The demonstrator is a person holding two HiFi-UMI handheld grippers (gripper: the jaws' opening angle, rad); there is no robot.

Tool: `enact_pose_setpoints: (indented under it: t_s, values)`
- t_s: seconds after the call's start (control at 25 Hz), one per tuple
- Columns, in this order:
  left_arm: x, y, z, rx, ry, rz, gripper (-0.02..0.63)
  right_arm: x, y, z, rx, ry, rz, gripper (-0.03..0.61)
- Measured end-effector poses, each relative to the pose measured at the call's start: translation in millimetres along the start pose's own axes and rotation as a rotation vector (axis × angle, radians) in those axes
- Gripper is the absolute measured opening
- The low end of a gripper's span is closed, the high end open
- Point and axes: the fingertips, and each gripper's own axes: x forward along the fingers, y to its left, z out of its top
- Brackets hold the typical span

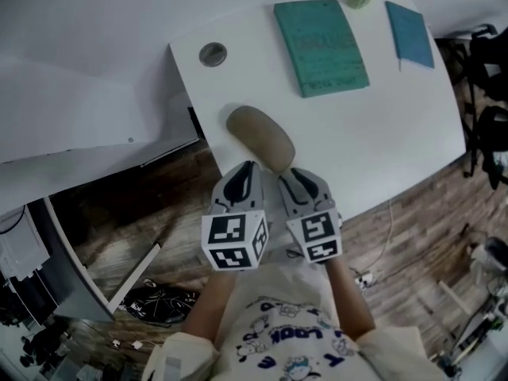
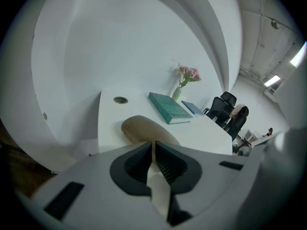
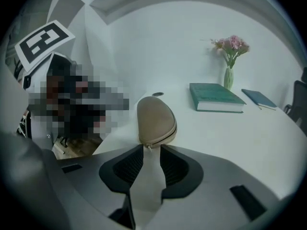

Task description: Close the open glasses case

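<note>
Head view: the tan glasses case (image 1: 260, 137) lies at the white desk's (image 1: 381, 125) near edge, just ahead of my grippers. Left gripper view: left gripper (image 2: 152, 145) clenched, empty. Right gripper view: right gripper (image 3: 151, 150) released, gripping nothing; the case looks zipped, so closing seems done.

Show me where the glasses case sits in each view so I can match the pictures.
Head view: the glasses case lies mid-frame, at the near edge of the table.
Left gripper view: the glasses case is just below centre, slightly left.
Right gripper view: the glasses case is centre frame, straight ahead.
Shared landmark: the teal book, beyond the case and to its right in all three.
</note>
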Motion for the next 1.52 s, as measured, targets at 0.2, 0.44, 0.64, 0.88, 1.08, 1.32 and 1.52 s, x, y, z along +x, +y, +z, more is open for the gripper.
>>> enact_pose_setpoints:
  t_s: [0.2,0.44,0.64,0.88,1.08,1.32,1.52]
  values:
    - [4,1,4,-0.047,0.007,-0.044,0.046,12,3,-1,0.001,0.014,-0.001,0.091]
    - [14,2,4,-0.063,0.035,-0.087,0.083,18,6,-4,-0.019,0.054,-0.007,0.091]
    - [19,7,-1,-0.096,0.057,-0.1,0.086,16,4,-2,0.002,0.08,-0.017,0.069]
    - [19,10,-2,-0.091,0.065,-0.121,0.086,15,14,-3,0.054,0.071,-0.017,0.011]
    - [15,14,-3,-0.107,0.071,-0.128,0.086,15,23,-2,0.108,0.052,0.015,0.002]
    - [8,22,-3,-0.199,0.077,-0.147,0.115,18,42,-5,0.102,0.074,0.069,0.002]
    - [9,21,3,-0.307,0.077,-0.196,0.212,19,60,-8,0.076,0.106,0.115,0.002]
